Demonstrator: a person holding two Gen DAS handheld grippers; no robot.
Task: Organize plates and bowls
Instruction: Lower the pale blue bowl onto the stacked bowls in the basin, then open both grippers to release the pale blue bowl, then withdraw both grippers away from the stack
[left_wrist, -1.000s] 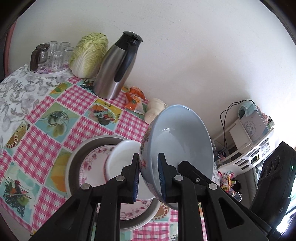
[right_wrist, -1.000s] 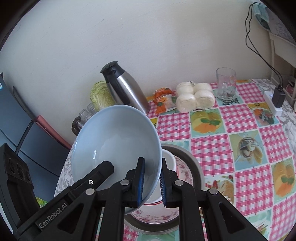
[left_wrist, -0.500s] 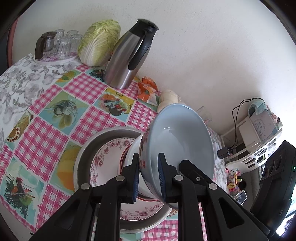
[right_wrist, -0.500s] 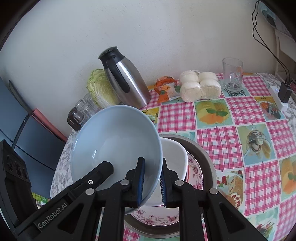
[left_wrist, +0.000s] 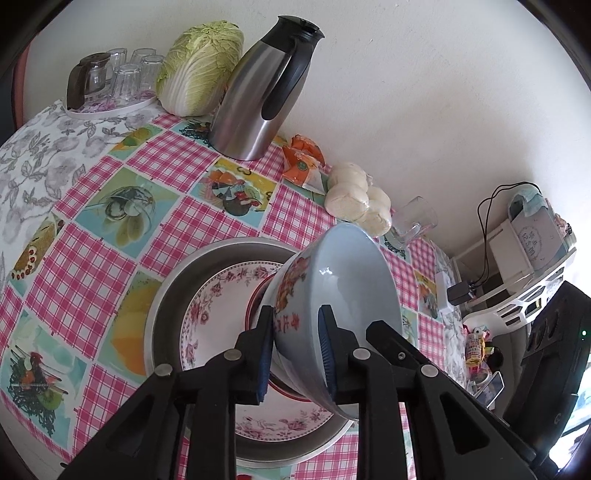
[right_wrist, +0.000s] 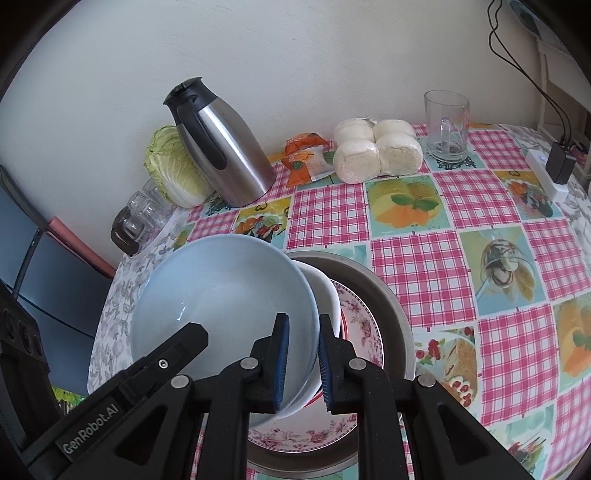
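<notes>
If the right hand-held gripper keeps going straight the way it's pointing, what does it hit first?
Probably the white bowl sitting on the floral plate. The right hand-held gripper holds the pale blue bowl's rim, and that bowl looks just above or already meeting the white one; depth is unclear.

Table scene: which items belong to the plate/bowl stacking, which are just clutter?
Job items: blue bowl, held by left gripper and right gripper; white bowl; floral plate; metal pan.

Clutter: thermos, cabbage, buns, glass mug, snack packet, tumblers.
</notes>
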